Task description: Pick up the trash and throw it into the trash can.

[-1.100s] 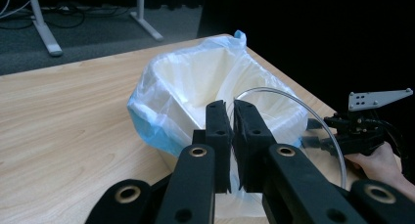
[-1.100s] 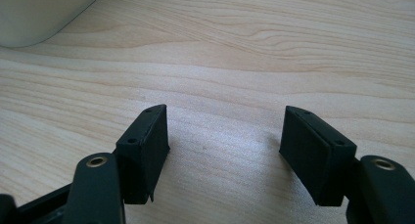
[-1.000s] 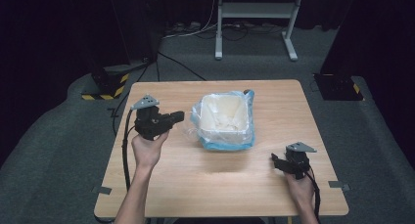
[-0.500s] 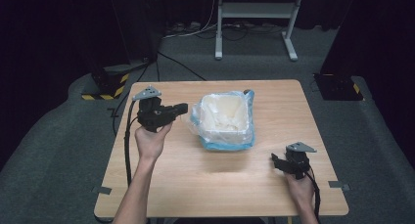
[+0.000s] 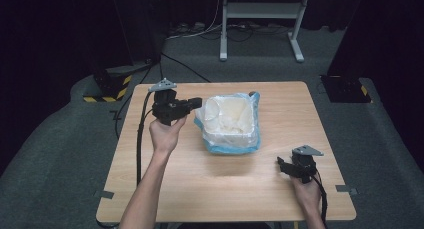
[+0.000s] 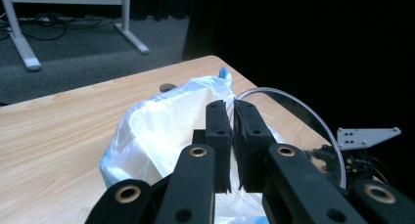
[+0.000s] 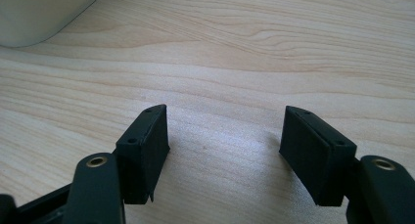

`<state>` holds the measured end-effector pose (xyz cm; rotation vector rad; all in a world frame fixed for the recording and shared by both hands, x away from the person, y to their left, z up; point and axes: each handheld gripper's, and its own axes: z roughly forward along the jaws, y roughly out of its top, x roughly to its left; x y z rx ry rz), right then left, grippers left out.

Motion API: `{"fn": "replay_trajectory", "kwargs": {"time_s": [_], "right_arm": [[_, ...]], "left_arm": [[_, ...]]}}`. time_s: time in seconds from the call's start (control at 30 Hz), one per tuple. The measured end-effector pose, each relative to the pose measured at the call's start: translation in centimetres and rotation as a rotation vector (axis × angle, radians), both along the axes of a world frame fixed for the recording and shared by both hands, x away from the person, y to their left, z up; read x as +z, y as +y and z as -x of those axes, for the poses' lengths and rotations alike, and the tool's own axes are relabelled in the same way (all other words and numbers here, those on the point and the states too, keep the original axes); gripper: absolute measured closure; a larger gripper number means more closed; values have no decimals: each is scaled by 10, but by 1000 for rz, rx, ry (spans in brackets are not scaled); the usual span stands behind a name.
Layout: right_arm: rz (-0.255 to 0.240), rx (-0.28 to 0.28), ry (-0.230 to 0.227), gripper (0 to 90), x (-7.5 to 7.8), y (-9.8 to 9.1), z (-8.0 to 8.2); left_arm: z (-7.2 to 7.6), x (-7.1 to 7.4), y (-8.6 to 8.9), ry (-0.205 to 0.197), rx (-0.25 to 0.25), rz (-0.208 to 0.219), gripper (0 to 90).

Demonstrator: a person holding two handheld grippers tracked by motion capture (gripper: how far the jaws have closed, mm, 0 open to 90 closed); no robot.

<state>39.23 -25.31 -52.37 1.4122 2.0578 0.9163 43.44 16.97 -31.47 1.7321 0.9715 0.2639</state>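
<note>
In the high view, your left gripper [image 5: 192, 103] sits left of centre in the frame, held up in your left hand [image 5: 165, 134] with its jaws pointing right, their tips at the left rim of the lined bin [image 5: 231, 141]. The grey 3-cornered plate rides on top of it and its cable trails down the left part of the table [image 5: 165, 189] toward the bottom edge.

In the left gripper view, your 2 jaws stand close together, pinching the rim of a clear plastic cup [image 6: 320, 126]; the rim arcs away to the right of the jaws, over the white bag lining [image 6: 161, 131] in the middle of the frame. A blue corner of the bag pokes up at the far side.

The bin stands at the middle of the high view, a white tub wrapped in a pale blue-edged bag. The cup [image 5: 214, 110] shows as a faint clear ring in its upper left corner.

At the lower right of the high view, your right gripper [image 5: 281, 165] rests low on the wood in your right hand [image 5: 306, 193], well apart from the bin. In the right gripper view its 2 jaws are spread wide with bare wood between them, gripping nothing, and the bin's pale wall [image 7: 44, 13] fills the upper left corner.
</note>
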Motion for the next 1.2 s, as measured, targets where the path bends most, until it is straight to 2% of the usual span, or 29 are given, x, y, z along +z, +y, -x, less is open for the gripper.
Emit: {"fn": "replay_trajectory", "kwargs": {"time_s": [0.2, 0.47, 1.2], "right_arm": [[5, 5, -1, 336, 0, 0, 0], [5, 5, -1, 335, 0, 0, 0], [5, 5, -1, 335, 0, 0, 0]], "left_arm": [[-15, -6, -12, 19, 9, -11, 852], [-27, -15, -22, 37, 12, -20, 852], [-45, -38, -43, 50, 36, -84, 848]]}}
